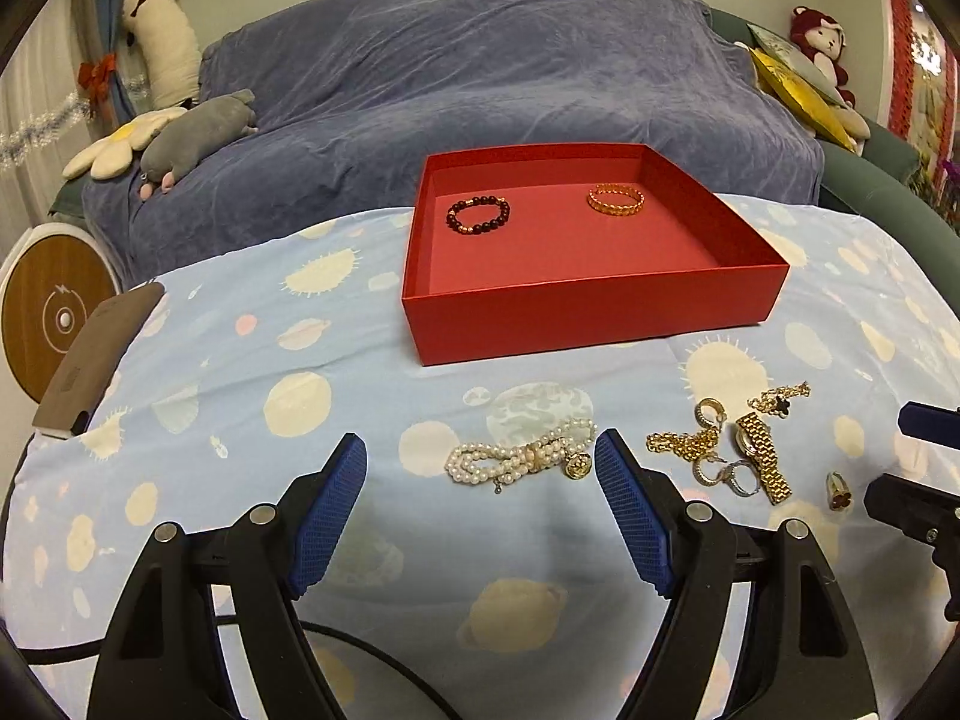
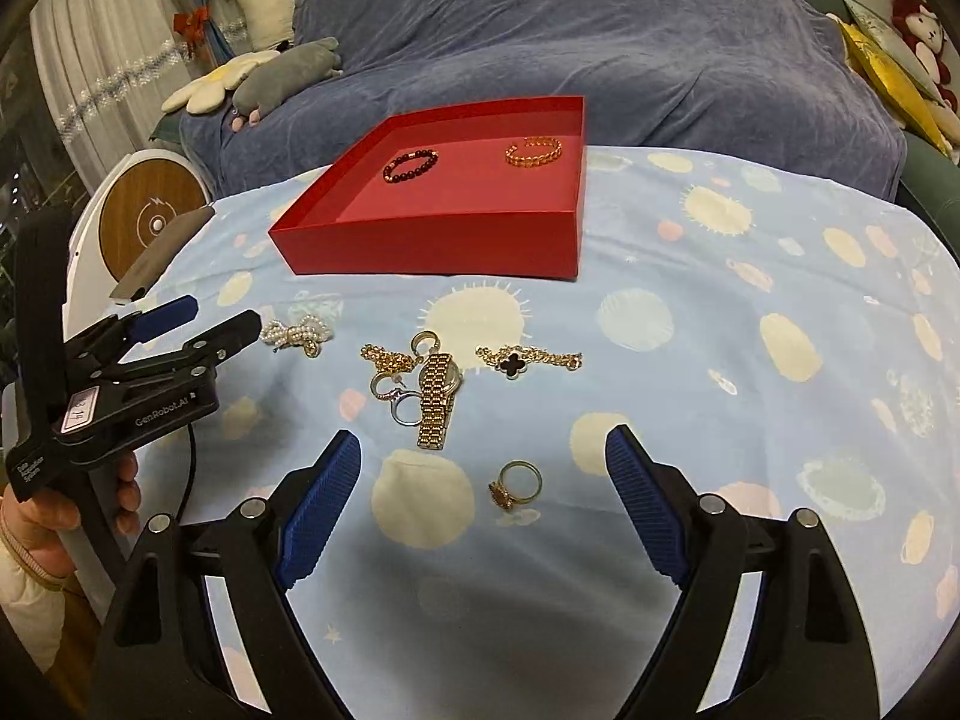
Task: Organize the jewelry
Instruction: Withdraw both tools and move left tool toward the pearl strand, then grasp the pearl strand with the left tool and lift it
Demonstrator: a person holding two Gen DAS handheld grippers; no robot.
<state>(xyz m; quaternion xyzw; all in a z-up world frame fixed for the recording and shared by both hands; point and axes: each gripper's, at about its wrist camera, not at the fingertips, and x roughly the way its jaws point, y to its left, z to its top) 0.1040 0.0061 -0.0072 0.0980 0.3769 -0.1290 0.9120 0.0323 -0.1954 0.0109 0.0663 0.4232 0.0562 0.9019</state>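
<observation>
1. Two bracelets already sit in the red box (image 1: 591, 300): dark bead bracelet (image 1: 478, 214) and gold bangle (image 1: 615, 199), both well beyond the fingertips; the rest is loose on the planet-print cloth (image 1: 240, 372).
2. Left gripper (image 1: 480, 459): fingers spread wide, nothing held; pearl bracelet (image 1: 519, 457) lies just ahead of the tips, nearer the right-hand finger, its round gold charm nearly touching that pad.
3. Right gripper (image 2: 483, 450): fingers released, empty; gold ring (image 2: 517, 485) lies flat between the tips, slightly back toward the palm.
4. Beyond the right tips, a tangle: gold watch (image 2: 437, 396), hoop earrings (image 2: 401, 391), gold chain (image 2: 389, 358); clover bracelet (image 2: 528, 360) sits just apart to the right of it.
5. Handling, my read: pearls are limp, light, multi-strand; they will sag and swing; pinch at the gold centre clasp where the strands bunch, not a single strand.
6. Ring is small, hard, slippery; likely to skate on the cloth or pop out of the pads; close across the band, low to the cloth, stone side clear.
7. Watch is the heaviest piece; stiff case, floppy links; grip across the case.
8. Chain and hoops look interlocked; lifting one may drag the others; take them last.
</observation>
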